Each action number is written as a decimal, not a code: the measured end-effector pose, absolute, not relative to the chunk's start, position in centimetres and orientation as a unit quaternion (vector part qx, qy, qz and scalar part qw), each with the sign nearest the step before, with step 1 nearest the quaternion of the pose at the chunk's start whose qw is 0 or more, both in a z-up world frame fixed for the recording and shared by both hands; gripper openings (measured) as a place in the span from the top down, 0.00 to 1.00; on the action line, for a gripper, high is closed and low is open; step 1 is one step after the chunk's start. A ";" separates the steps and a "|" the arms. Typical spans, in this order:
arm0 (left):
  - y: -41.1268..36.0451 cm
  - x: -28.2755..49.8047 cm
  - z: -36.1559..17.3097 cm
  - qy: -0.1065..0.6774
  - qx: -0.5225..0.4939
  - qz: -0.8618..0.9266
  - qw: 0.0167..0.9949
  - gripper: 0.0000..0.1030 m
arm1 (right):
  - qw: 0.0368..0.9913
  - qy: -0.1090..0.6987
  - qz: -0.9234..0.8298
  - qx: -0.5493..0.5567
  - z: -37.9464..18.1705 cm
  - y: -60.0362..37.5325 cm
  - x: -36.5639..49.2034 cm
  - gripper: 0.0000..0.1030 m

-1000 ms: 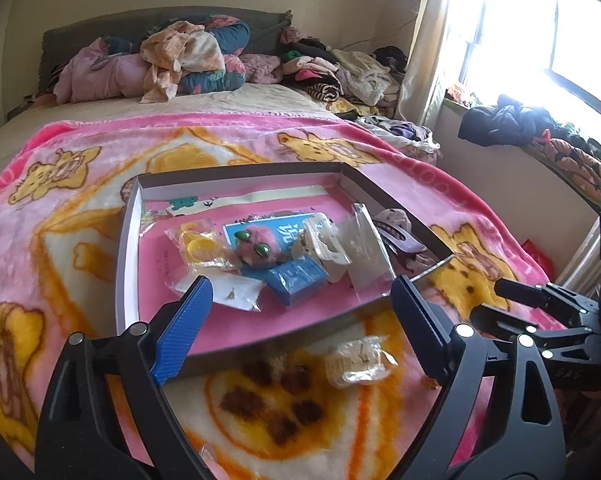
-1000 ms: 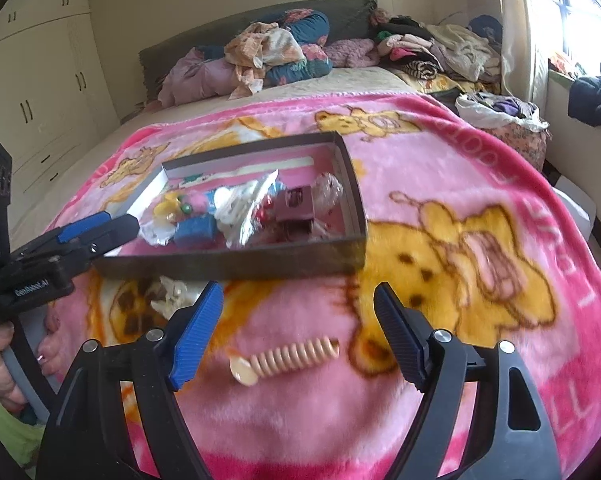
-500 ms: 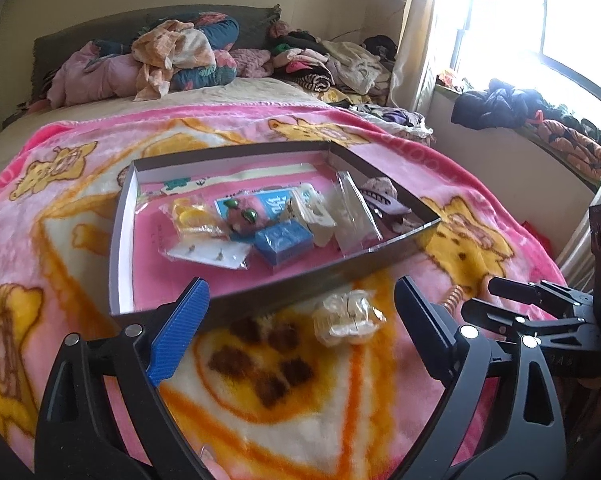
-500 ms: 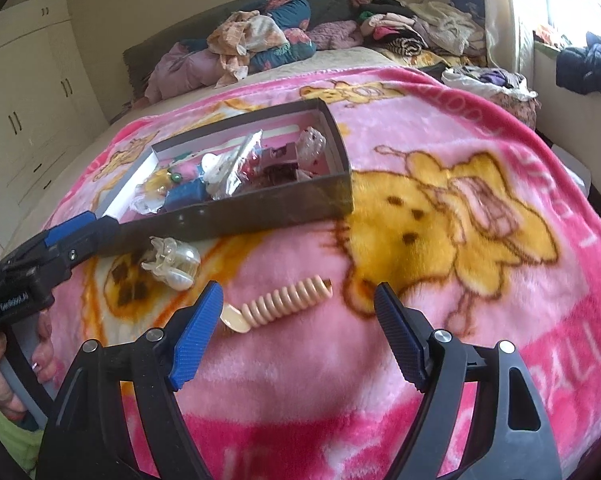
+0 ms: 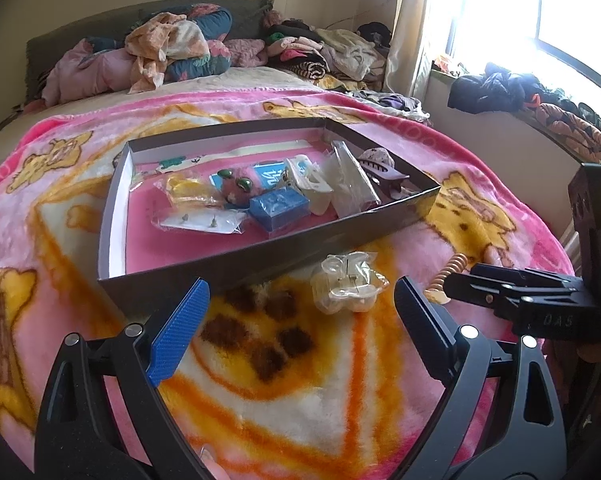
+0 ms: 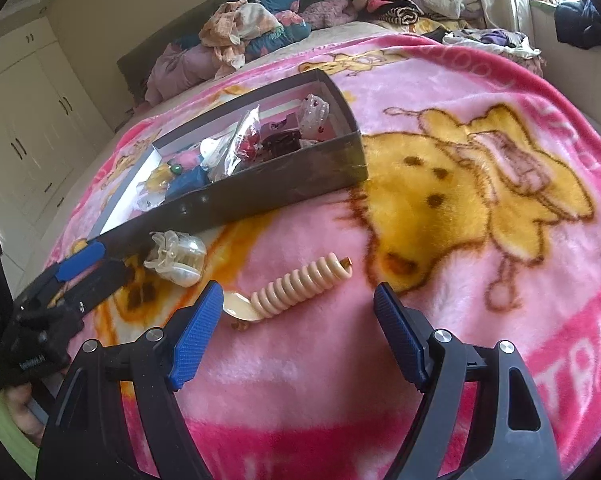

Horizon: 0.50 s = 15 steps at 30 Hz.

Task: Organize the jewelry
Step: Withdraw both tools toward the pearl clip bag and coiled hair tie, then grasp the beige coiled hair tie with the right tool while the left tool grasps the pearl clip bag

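A dark shallow box lies on the pink blanket, holding bagged earrings, a blue case, hair clips and other trinkets. In front of the box rests a clear bagged clip. My left gripper stands open just short of it, nothing between its fingers. A cream spiral hair piece lies on the blanket to the right of the clip. My right gripper hovers open right over it, its blue pads apart on either side. The right gripper also shows at the left view's right edge.
The pink cartoon blanket covers the bed. Heaped clothes and pillows lie at the headboard. A window ledge with dark clothing runs along the right. White wardrobe doors stand at the left. A hand holds the left gripper.
Both grippers have sunk toward the blanket. The bagged clip and the spiral piece now sit closer to the fingertips. The right view has rolled, tilting the box.
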State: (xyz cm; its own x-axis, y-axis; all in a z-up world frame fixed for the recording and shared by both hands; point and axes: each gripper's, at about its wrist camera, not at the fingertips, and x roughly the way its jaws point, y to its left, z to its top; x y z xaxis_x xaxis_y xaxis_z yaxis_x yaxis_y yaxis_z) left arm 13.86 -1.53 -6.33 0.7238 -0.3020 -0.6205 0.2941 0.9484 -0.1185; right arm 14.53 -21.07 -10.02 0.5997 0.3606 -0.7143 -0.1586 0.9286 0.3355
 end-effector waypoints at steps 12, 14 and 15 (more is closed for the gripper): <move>-2.7 14.9 -7.4 0.352 -0.008 -0.170 0.920 0.18 | 0.879 0.421 0.162 0.152 -10.3 -21.7 16.9 0.58; -3.2 15.2 -7.7 0.357 -0.005 -0.172 0.918 0.18 | 0.880 0.420 0.164 0.150 -10.2 -21.7 16.8 0.69; -3.4 15.4 -7.9 0.359 -0.006 -0.174 0.917 0.18 | 0.881 0.419 0.164 0.148 -10.2 -21.7 16.8 0.71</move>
State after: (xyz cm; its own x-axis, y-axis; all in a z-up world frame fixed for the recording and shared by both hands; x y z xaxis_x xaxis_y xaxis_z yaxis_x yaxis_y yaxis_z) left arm 15.38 -3.39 -7.86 0.6816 -0.3232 -0.6565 0.3152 0.9393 -0.1352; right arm 16.76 -21.68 -10.18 0.5947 0.4140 -0.6891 -0.1654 0.9019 0.3991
